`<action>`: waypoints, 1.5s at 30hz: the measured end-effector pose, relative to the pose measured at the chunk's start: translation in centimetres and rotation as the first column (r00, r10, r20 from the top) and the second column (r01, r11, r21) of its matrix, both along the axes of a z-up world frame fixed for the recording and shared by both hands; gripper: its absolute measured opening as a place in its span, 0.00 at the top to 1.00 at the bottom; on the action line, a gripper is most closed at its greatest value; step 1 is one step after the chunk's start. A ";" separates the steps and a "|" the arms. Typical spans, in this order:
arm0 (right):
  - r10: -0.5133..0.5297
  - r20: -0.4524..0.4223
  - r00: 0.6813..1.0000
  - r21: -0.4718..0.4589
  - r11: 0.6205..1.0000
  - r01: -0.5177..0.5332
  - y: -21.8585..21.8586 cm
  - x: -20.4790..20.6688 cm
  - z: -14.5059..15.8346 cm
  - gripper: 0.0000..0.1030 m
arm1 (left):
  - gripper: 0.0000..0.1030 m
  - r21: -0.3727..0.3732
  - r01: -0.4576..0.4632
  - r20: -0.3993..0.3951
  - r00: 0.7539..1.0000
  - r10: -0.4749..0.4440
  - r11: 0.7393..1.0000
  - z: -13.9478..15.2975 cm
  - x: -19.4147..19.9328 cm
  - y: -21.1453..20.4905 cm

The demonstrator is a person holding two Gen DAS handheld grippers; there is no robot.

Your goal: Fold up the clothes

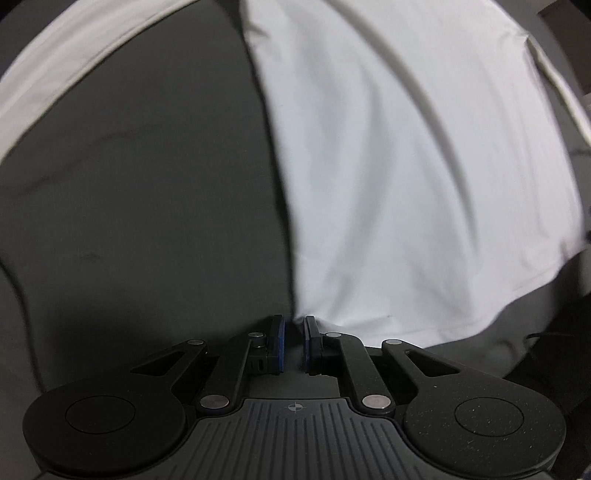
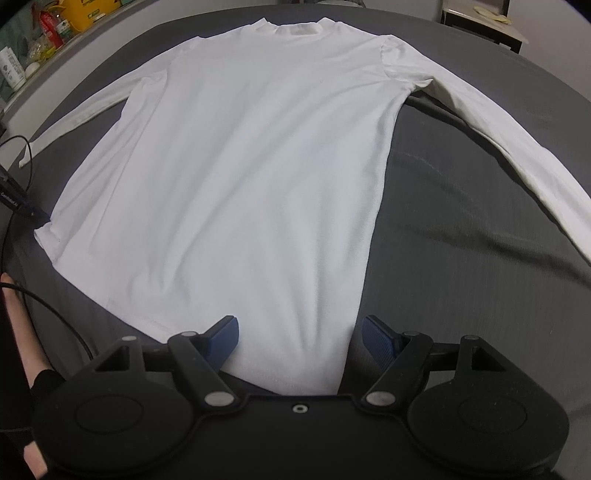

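A white long-sleeved shirt [image 2: 240,177] lies flat on a dark grey bed sheet [image 2: 461,258], collar far away, both sleeves spread out. My right gripper [image 2: 299,322] is open, its blue pads straddling the hem's near right corner. My left gripper [image 1: 293,322] sits at the hem's left corner [image 1: 301,314], fingers nearly together with the white cloth at their tips. In the right wrist view the left gripper [image 2: 18,201] shows as a dark body at that corner. The shirt body [image 1: 406,166] fills the right side of the left wrist view.
A person's forearm [image 2: 16,306] with a black sleeve [image 2: 40,384] and a black cable [image 2: 48,306] are at the left. Bottles and a yellow container [image 2: 55,22] line a ledge at the far left. A small table [image 2: 484,22] stands at the far right.
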State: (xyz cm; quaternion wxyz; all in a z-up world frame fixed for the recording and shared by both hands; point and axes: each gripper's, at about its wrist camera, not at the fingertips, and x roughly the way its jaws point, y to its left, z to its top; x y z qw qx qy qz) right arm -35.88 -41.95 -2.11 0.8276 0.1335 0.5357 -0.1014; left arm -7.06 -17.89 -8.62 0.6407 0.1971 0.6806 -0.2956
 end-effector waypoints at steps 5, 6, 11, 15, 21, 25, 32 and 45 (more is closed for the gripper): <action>0.015 0.000 1.000 -0.011 1.000 -0.015 0.3 0.2 -0.1 0.29 | 0.93 0.026 -0.029 -0.039 0.999 0.030 0.999 -0.5 -0.1 0.5; 0.015 -0.001 1.000 -0.012 1.000 -0.015 0.4 0.2 -0.1 0.29 | 0.93 0.019 -0.054 -0.044 0.998 0.055 0.998 -0.6 0.0 0.7; 0.017 -0.005 1.000 -0.018 1.000 -0.017 0.6 0.3 -0.2 0.29 | 0.93 -0.021 -0.224 -0.025 0.974 0.223 0.974 -1.4 0.6 2.1; 0.024 -0.015 1.000 -0.031 0.999 -0.025 0.9 0.5 -0.3 0.29 | 0.93 -0.024 -0.229 -0.022 0.973 0.229 0.973 -1.6 0.6 2.1; 0.035 -0.022 0.999 -0.043 0.998 -0.036 1.2 0.5 -0.4 0.29 | 0.93 -0.013 -0.206 -0.002 0.979 0.206 0.978 -1.7 0.0 1.6; 0.028 -0.019 0.999 -0.040 0.999 -0.029 1.2 0.5 -0.4 0.29 | 0.93 0.025 -0.143 0.039 0.989 0.142 0.989 -1.6 -0.9 0.5; 0.028 -0.018 0.999 -0.049 0.998 -0.029 1.4 0.5 -0.4 0.29 | 0.93 0.010 -0.143 0.013 0.990 0.143 0.990 -1.8 -1.1 0.7; 0.031 -0.015 0.999 -0.053 0.998 -0.032 1.6 0.4 -0.5 0.29 | 0.20 -0.143 -0.283 -0.014 0.959 0.284 0.948 0.1 -1.4 0.9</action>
